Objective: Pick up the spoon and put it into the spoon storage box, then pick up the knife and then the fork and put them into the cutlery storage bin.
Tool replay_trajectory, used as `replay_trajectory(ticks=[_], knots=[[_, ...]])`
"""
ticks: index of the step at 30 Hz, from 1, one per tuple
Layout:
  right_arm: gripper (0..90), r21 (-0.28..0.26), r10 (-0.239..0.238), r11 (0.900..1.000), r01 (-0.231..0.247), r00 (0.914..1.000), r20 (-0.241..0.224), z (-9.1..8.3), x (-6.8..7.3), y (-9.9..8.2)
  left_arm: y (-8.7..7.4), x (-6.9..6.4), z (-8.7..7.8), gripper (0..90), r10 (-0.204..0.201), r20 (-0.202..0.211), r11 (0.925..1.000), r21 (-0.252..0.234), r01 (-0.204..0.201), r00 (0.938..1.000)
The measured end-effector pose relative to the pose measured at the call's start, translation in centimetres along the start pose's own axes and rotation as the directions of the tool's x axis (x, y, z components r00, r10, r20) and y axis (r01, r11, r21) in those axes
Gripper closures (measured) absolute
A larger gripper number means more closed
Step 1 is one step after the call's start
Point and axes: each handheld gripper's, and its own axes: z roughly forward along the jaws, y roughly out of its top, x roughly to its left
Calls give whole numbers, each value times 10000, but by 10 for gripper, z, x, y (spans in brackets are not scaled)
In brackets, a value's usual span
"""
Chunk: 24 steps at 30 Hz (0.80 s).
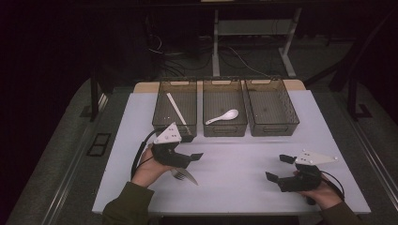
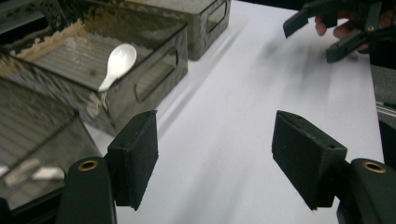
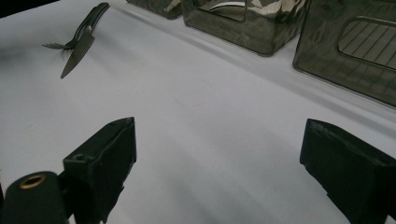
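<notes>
1. A fork (image 1: 176, 174) and a knife (image 1: 187, 175) lie side by side on the white tabletop (image 1: 234, 164). They touch, or nearly so. These look like the next things to pick up and sort.

2. The left gripper (image 1: 187, 158) hangs just above them. Its fingers (image 2: 135, 158) are wide apart and hold nothing; there is only bare tabletop between them. The fork and knife sit just under and behind those fingers, close to the person's left hand (image 1: 148, 168).

3. The right gripper (image 1: 277, 168) is far off to the other side. Its fingers (image 3: 105, 158) are wide apart too, and hold nothing. From there the fork (image 3: 70, 39) and knife (image 3: 78, 51) lie well ahead and to the left of the fingers.

4. So the left fingers are much nearer. I think that hand should do the grab.

5. In the high view the knife is long and thin, and its tip points away from the left hand, toward the right gripper and a bit toward the person. The fingers would need to close across its thin side, not along it.

6. Three trays stand beyond the left fingers. The left tray (image 1: 162, 110) holds pale chopsticks (image 1: 176, 108), the middle tray (image 1: 224, 129) holds a white spoon (image 1: 223, 116), and the right tray (image 1: 272, 129) looks empty.
</notes>
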Motion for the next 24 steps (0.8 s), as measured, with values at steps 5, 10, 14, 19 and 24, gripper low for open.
replay_trajectory(ticks=[5,10,14,19,24], knots=[[108,-14,-20,10000,20,10000,17,0,0,0,-14,-6,-8,344,-99,-116,9999,59,100,9999],[108,15,-19,10000,19,10000,10,0,0,0,-27,-9,-17,493,-146,-125,9997,207,148,9998],[108,14,-14,10000,14,10000,22,0,0,0,-38,-12,-22,652,-238,1,9988,427,237,9997],[108,9,-73,10000,73,10000,21,0,1,0,-52,-14,-27,802,-315,69,9947,978,307,9995],[108,20,-72,10000,72,10000,40,0,0,0,-65,-10,-28,889,-483,-247,9850,1646,518,9985]])
